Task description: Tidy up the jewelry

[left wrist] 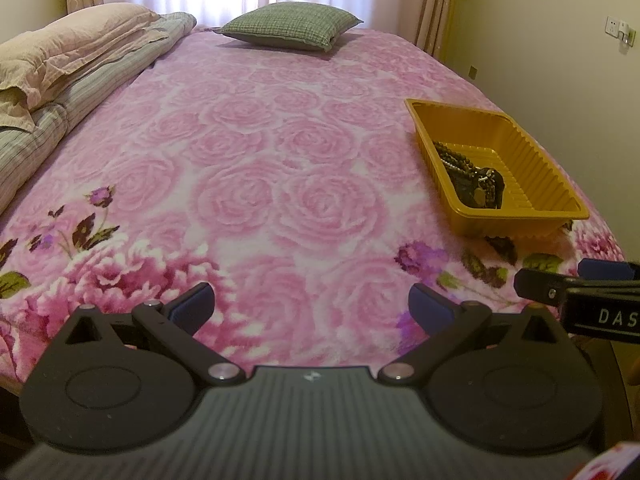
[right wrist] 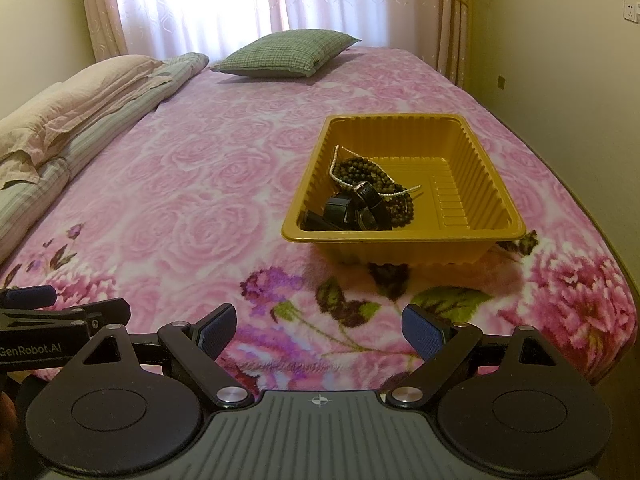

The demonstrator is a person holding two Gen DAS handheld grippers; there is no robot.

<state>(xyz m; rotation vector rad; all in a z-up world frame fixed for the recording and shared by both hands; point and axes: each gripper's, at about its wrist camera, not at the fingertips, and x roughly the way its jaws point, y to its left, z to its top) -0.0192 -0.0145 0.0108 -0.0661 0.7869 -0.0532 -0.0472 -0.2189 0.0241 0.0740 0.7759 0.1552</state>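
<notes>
Yellow tray [right wrist: 496, 216] on bed [right wrist: 208, 184] holds dark beads [right wrist: 360, 170], pearl strand [right wrist: 335, 160], black watch [right wrist: 356, 210]. Left gripper [left wrist: 311, 307] and right gripper [right wrist: 318, 330] both wide open, empty.

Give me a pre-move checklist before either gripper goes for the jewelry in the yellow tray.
1. Left gripper open and empty: ok.
2. Right gripper open and empty: ok.
3. Yellow tray sits flat on the bed: ok.
4. Jewelry in the tray, dark bead strands and black strap pieces, separated for a single pick: not ok, piled and overlapping.
5. Pale thin chain free of the beads: cannot tell.
6. Path from the right gripper to the tray unobstructed: ok.
</notes>
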